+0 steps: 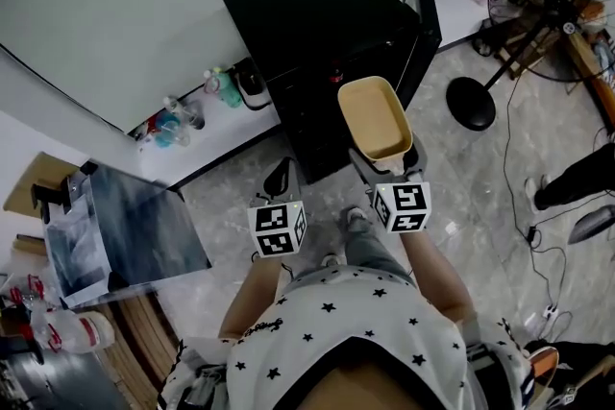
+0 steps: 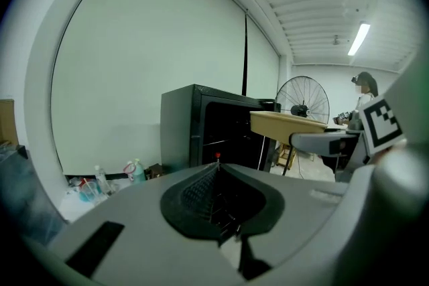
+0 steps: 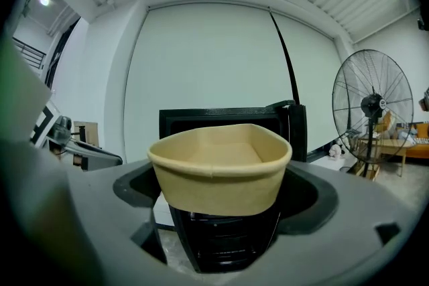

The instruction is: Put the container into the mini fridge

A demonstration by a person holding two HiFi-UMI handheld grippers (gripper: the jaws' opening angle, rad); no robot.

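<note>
Tan and empty, the container [image 1: 375,117] sat level in the right gripper [image 1: 385,164], whose jaws were clamped on its near end. In the right gripper view the container [image 3: 220,167] filled the gap of that gripper [image 3: 220,194] and hung in the air in front of the black mini fridge [image 3: 224,238], not inside it. The mini fridge [image 1: 317,34] stood on the floor against the pale wall, its door [image 1: 424,10] swung open on the right side. The left gripper [image 1: 281,178] was held just to the left of the container, apart from it, and its own view showed its jaws [image 2: 216,201] together with nothing between them. A standing fan [image 1: 548,5] stood off to the right, and some bottles [image 1: 178,125] were along the wall to the left.
</note>
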